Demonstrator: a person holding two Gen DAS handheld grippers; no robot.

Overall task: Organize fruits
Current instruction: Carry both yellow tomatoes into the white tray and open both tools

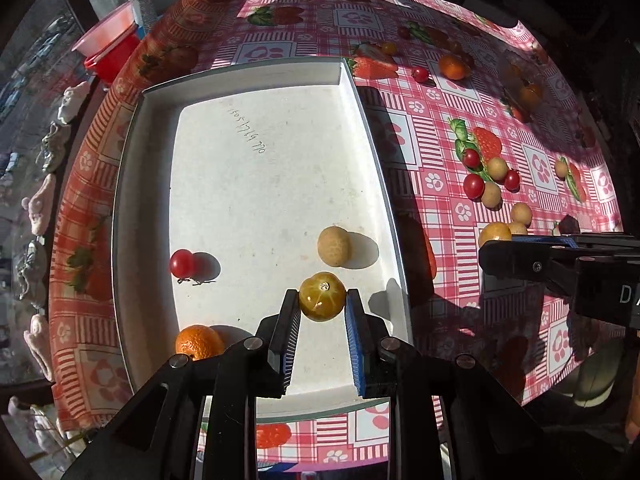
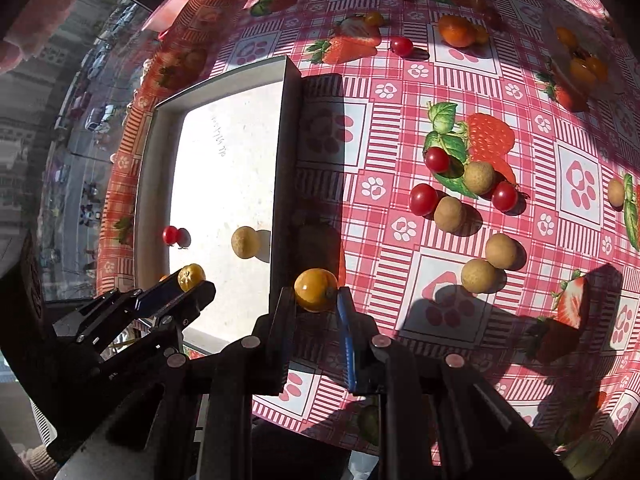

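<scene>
The left gripper [image 1: 322, 300] is clamped on a yellow-green tomato [image 1: 322, 296] above the white tray [image 1: 248, 80]; the right gripper [image 2: 316, 295], just beside the tray's right wall, grips a yellow tomato [image 2: 316, 289].

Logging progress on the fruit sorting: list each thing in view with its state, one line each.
Left gripper: shut on a yellow fruit, over the tray.
Right gripper: shut on an orange-yellow fruit, beside the tray.
Tray: holds a cherry tomato, a longan and a mandarin.
Tablecloth: loose tomatoes, longans and a mandarin not yet sorted.
</scene>
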